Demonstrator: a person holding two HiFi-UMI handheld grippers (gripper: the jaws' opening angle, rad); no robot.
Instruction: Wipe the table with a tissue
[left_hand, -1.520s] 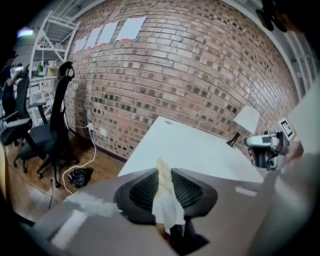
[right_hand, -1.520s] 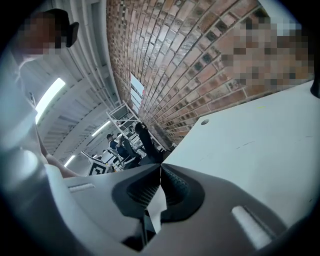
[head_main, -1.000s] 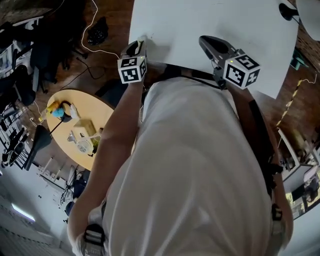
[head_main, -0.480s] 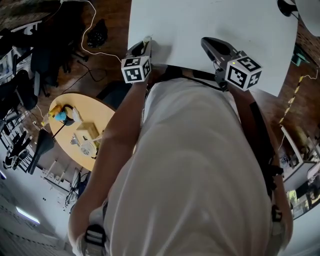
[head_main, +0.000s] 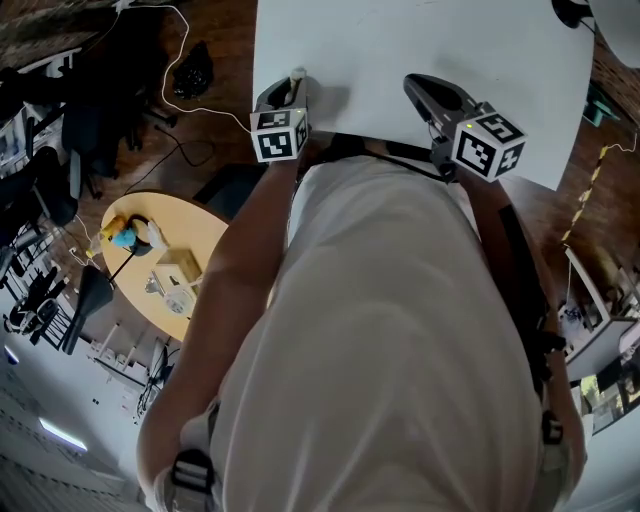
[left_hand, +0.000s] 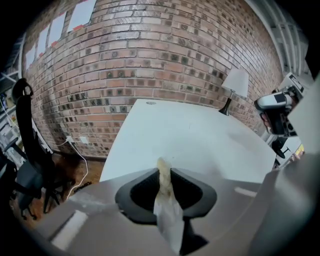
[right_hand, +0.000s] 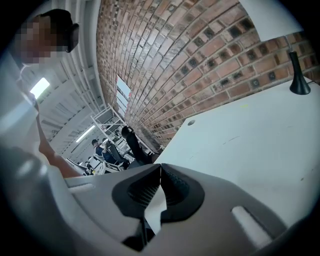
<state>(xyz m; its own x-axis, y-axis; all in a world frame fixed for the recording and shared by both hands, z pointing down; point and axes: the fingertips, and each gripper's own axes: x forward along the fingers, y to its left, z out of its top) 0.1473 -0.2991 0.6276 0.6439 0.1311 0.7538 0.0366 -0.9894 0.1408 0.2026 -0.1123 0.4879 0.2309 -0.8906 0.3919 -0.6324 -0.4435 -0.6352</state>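
Table (head_main: 450, 40): white top with a bare surface in the head view. It shows in the left gripper view (left_hand: 200, 135) and in the right gripper view (right_hand: 260, 135).
Left gripper (head_main: 285, 92): at the table's near left corner, pointing steeply down over the left edge. Its marker cube (head_main: 279, 135) sits behind it, toward the person.
Left jaws: clamped on the tissue. They have just been closing a little, with the tissue between them. In its own view (left_hand: 163, 172) the pads pinch it at the tips.
Tissue (left_hand: 167, 210): white and twisted into a thin rope. It runs up between the left jaws and a short tip pokes out past them (head_main: 296, 74). I cannot tell whether the tip touches the table top.
Right gripper (head_main: 418, 88): over the table's near edge, well apart from the left gripper. It points less steeply down.
Right jaws: closed tip to tip (right_hand: 160, 170), with nothing between the pads.
Right marker cube (head_main: 488, 143): behind the right gripper, at the table's near edge.
Lamp (left_hand: 235, 82): white shade on a dark stem, standing at the table's far right corner.
Brick wall (left_hand: 150, 50): runs along the table's far edge.
Round wooden table (head_main: 205, 235): on the floor off the left edge, carrying small items.
Cable (head_main: 185, 55): white, lying on the dark floor beside the left edge.
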